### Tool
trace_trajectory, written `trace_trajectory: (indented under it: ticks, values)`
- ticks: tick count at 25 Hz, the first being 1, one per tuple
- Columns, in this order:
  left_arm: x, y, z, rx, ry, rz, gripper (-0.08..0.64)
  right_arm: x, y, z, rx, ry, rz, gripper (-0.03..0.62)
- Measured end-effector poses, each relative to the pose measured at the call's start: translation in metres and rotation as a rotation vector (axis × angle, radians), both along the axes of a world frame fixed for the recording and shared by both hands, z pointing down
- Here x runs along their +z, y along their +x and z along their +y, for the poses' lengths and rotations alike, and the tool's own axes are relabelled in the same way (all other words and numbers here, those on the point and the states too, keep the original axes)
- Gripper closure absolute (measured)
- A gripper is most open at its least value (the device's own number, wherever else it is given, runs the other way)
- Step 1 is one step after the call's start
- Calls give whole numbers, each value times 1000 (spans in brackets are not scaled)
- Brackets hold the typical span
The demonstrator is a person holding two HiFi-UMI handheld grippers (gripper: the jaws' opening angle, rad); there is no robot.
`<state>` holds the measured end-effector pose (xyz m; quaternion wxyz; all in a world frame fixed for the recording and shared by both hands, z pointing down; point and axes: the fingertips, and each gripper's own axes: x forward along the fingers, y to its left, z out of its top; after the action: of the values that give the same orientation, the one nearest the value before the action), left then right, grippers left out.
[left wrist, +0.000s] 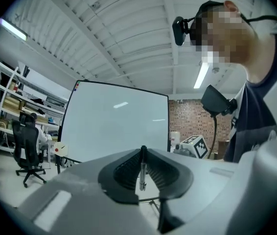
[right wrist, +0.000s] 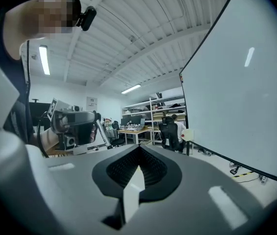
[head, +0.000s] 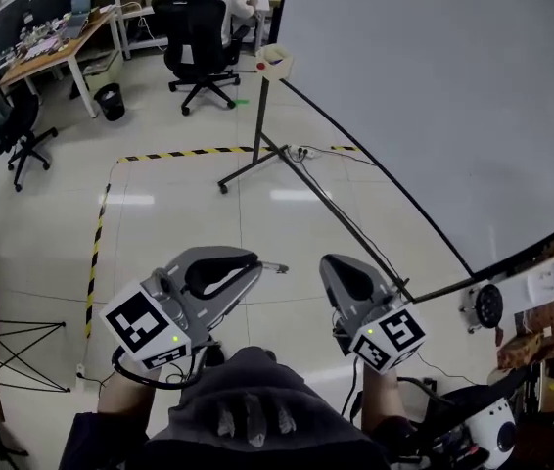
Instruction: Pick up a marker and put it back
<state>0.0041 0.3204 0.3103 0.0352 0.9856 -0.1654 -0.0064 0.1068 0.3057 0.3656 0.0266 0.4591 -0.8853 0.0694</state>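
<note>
Black-and-silver marker (left wrist: 142,173) sits pinched upright in the left tool (head: 255,261), whose jaws are closed on it. It looks light, stiff and slick, likely to swivel, so mid-barrel is the best hold. Right tool (right wrist: 138,151) is closed on nothing. White holder (head: 275,61) stands at twelve o'clock, contents unclear.

Your left gripper (head: 253,262), with the marker (left wrist: 142,169) between its jaws, sat left of your right gripper (head: 332,264). The whiteboard (head: 434,96) stood ahead, to the right.
</note>
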Motion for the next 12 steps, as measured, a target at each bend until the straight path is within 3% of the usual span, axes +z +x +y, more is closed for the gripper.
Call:
trace_trajectory:
  ticks: [12]
  values:
    - [-5,-43,-12,-43,6,39,517,5,-41,-17,-56,-23,22,591]
